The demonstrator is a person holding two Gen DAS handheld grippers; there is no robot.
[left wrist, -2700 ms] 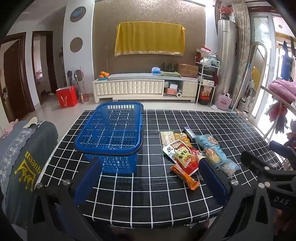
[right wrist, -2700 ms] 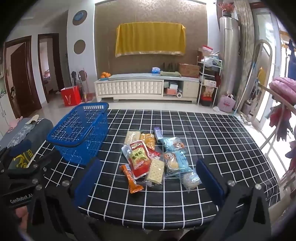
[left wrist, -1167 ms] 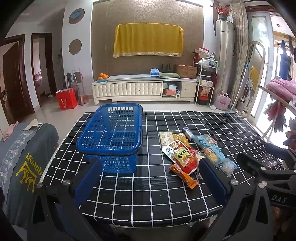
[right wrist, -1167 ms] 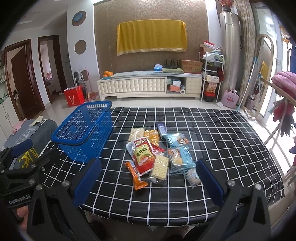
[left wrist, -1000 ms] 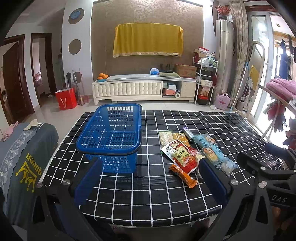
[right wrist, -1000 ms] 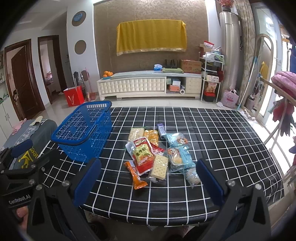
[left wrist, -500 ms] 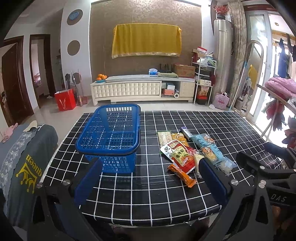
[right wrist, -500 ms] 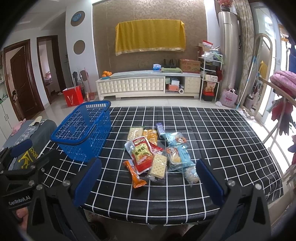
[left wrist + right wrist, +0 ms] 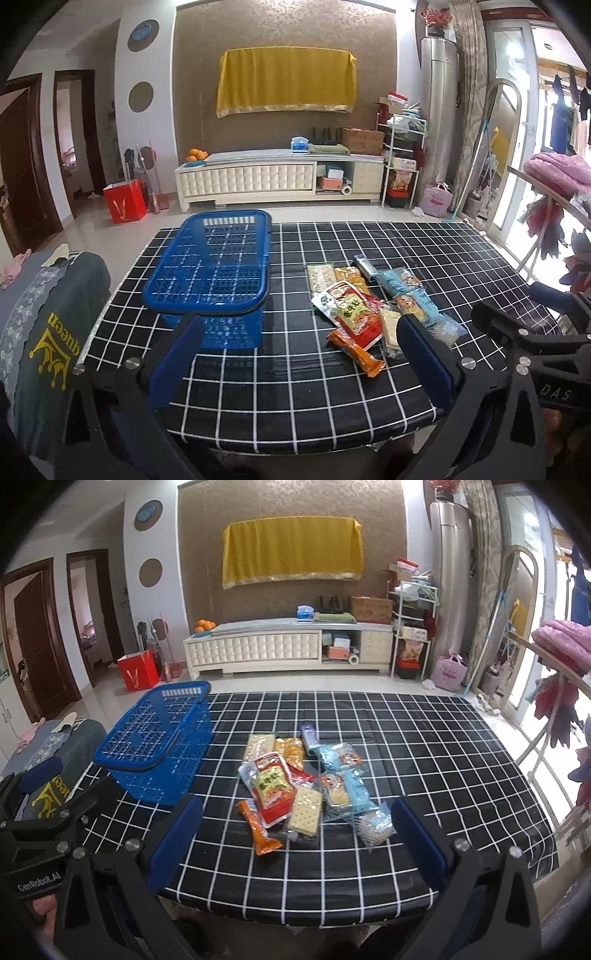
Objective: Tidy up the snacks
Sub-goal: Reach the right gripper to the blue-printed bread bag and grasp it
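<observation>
On the black grid-patterned bench (image 9: 424, 738), the snacks (image 9: 306, 786) lie beside a blue basket (image 9: 159, 738). Left tool (image 9: 301, 365) and right tool (image 9: 291, 843) hover level at the near edge, both spread wide, empty.

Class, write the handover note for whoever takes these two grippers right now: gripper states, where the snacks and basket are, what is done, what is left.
Left gripper: open, empty, hovering at the table's near edge.
Right gripper: open, empty, facing the snacks.
Blue basket: upright on the checked table, left of the snacks, nothing visible inside.
Snack pile: loose packets overlapping mid-table; orange packet and cracker pack nearest.
Done: nothing packed.
Left: move every packet into the basket.
</observation>
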